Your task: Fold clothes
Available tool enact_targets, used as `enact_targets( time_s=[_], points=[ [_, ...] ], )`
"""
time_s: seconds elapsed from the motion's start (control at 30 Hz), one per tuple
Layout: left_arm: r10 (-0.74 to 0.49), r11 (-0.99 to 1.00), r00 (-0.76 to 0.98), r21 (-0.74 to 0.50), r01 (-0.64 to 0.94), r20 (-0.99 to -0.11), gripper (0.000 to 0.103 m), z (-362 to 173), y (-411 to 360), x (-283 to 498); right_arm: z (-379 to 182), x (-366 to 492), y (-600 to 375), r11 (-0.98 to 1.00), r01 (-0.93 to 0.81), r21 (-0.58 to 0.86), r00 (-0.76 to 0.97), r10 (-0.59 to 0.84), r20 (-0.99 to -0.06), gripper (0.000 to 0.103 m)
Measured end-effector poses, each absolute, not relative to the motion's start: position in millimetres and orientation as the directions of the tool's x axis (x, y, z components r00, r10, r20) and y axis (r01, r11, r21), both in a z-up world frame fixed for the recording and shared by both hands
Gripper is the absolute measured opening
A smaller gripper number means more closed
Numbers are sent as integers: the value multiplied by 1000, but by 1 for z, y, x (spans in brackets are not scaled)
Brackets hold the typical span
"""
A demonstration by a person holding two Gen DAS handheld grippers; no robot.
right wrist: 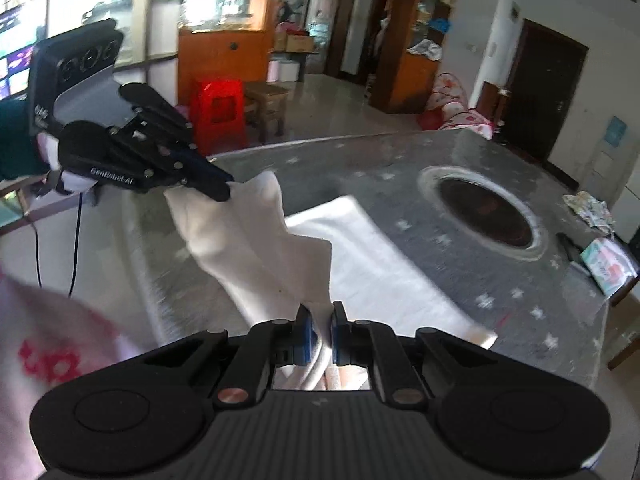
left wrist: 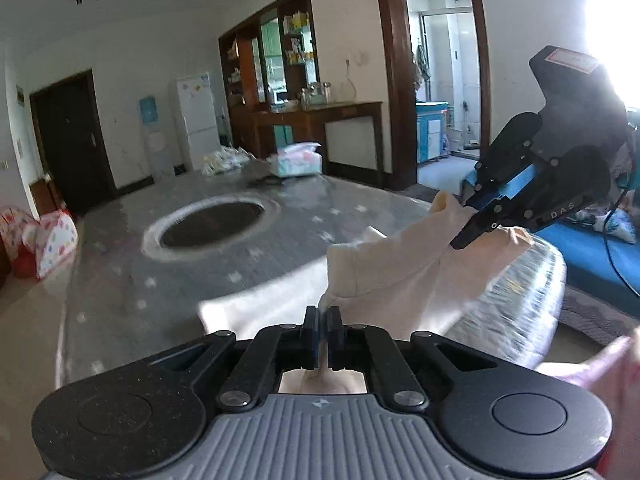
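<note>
Left gripper (left wrist: 323,320) is clamped tight on the cream garment (left wrist: 400,276), angled downward; right gripper (right wrist: 319,320) is pinched shut on it too, tilted down steeper.

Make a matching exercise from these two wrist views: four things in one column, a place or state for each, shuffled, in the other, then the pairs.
Things
1. left gripper
2. cream garment
3. dark oval inset
4. tissue pack

Places or states
A. sunk into the middle of the grey table
B. lying at the table's far edge in the left wrist view
C. shut on a pinch of cloth
D. lifted at two points, the rest trailing on the table

Pairs: 1-C, 2-D, 3-A, 4-B

The right gripper holds the garment's other lifted point.
</note>
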State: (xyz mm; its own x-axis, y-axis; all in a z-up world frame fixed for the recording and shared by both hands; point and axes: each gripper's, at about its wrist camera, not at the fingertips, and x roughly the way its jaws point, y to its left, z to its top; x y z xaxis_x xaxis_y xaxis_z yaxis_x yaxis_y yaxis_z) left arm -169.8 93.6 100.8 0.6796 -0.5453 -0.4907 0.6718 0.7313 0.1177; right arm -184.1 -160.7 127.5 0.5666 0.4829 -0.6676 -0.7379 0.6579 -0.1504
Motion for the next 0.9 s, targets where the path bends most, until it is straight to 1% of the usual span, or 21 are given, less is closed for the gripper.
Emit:
enact_targets(
  time_s=[0.17, 0.23, 0.4, 0.53, 0.57, 0.6, 0.73, 0.83, 0.9],
  points=[
    [-515, 744, 702, 151, 651, -492, 4, 100, 81, -112, 129, -126, -164, 694, -704, -151, 593, 457, -663, 8],
    [-493, 759, 708, 148, 635, -506, 4, 95, 74, -82, 123, -100, -163, 708, -690, -153, 599, 439, -670, 8],
    [-430, 782, 706, 159, 603, -563, 4, 64, 54, -22, 86, -41, -161, 757, -644, -110, 584, 394, -710, 8],
    [-364, 820, 692, 137, 555, -624, 5, 31, 47, 12, 52, -10, -165, 809, -585, -52, 578, 371, -727, 9],
    [-357, 824, 689, 134, 550, -631, 6, 26, 46, 16, 45, -5, -167, 825, -564, -38, 582, 364, -727, 11],
    [-350, 828, 686, 132, 546, -638, 9, 22, 46, 19, 41, -1, -171, 840, -542, -26, 588, 357, -726, 15],
    [-328, 841, 709, 149, 520, -624, 16, 24, 50, 16, 35, 7, -186, 886, -465, 0, 620, 325, -714, 18],
    [-309, 859, 737, 156, 487, -601, 16, 30, 57, 13, 44, 3, -200, 922, -386, -7, 664, 273, -696, 19],
    [-303, 873, 752, 146, 465, -585, 16, 36, 63, 10, 50, -5, -204, 926, -377, -1, 679, 276, -681, 19]
  ],
)
